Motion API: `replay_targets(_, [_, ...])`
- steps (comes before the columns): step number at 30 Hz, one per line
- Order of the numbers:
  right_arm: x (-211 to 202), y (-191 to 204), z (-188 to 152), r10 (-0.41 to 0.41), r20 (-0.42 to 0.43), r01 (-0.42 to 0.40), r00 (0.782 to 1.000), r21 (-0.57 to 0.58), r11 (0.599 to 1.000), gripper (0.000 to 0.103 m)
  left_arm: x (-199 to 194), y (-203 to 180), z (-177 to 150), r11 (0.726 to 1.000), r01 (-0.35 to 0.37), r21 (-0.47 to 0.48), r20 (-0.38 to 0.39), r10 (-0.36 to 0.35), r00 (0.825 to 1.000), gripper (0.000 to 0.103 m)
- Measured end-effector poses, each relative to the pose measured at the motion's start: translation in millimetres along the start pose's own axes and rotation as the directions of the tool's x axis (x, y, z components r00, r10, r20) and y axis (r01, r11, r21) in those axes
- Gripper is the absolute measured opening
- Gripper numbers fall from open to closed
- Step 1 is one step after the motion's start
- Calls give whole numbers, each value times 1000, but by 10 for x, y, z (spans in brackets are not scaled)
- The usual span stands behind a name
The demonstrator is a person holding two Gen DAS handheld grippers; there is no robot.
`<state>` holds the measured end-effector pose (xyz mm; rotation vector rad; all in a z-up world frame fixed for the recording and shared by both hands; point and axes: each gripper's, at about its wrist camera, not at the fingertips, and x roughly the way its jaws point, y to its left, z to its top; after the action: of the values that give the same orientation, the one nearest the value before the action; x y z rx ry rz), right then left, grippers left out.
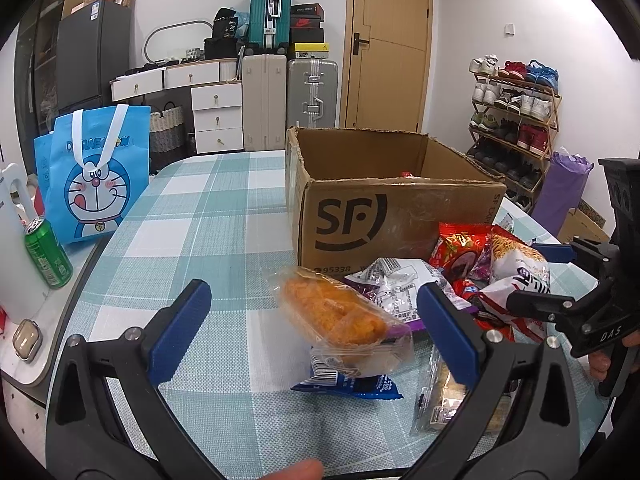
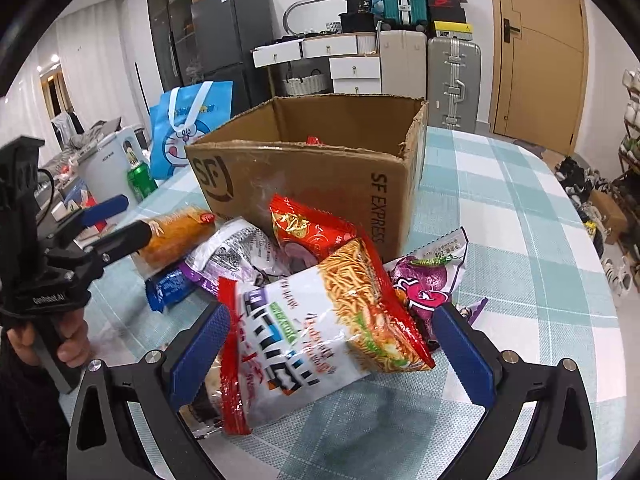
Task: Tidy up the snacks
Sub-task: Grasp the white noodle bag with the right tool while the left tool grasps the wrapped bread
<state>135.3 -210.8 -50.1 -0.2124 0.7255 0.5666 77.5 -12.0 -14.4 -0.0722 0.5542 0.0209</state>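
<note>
A pile of snack packets lies on the checked tablecloth in front of an open cardboard box (image 1: 384, 216) marked SF. My left gripper (image 1: 316, 326) is open around a clear packet of orange pastry (image 1: 332, 312), which lies on a blue packet (image 1: 352, 384). My right gripper (image 2: 332, 344) is open around a white and red noodle packet (image 2: 304, 340). A red packet (image 2: 308, 228) and a purple packet (image 2: 424, 284) lie behind it. The box (image 2: 320, 176) holds something red, mostly hidden. The left gripper shows in the right wrist view (image 2: 128, 220), and the right gripper in the left wrist view (image 1: 544, 276).
A blue Doraemon bag (image 1: 96, 176), a green can (image 1: 48, 256) and a white appliance (image 1: 16, 240) stand at the table's left edge. Suitcases, drawers and a fridge line the far wall. A shoe rack (image 1: 516, 120) stands to the right.
</note>
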Motion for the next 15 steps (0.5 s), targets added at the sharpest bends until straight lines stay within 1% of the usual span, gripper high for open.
replay_targets(5, [57, 60, -16, -44, -6, 44, 999, -35, 998, 103, 18, 28, -12, 1000, -5, -10, -8, 5, 1000, 103])
replay_targets(13, [120, 93, -33, -86, -12, 85, 996, -55, 995, 103, 25, 34, -10, 1000, -6, -11, -11, 6, 1000, 103])
replay_targets(15, [111, 87, -25, -85, -8, 84, 996, -54, 995, 98, 40, 46, -9, 1000, -8, -15, -16, 8, 1000, 103])
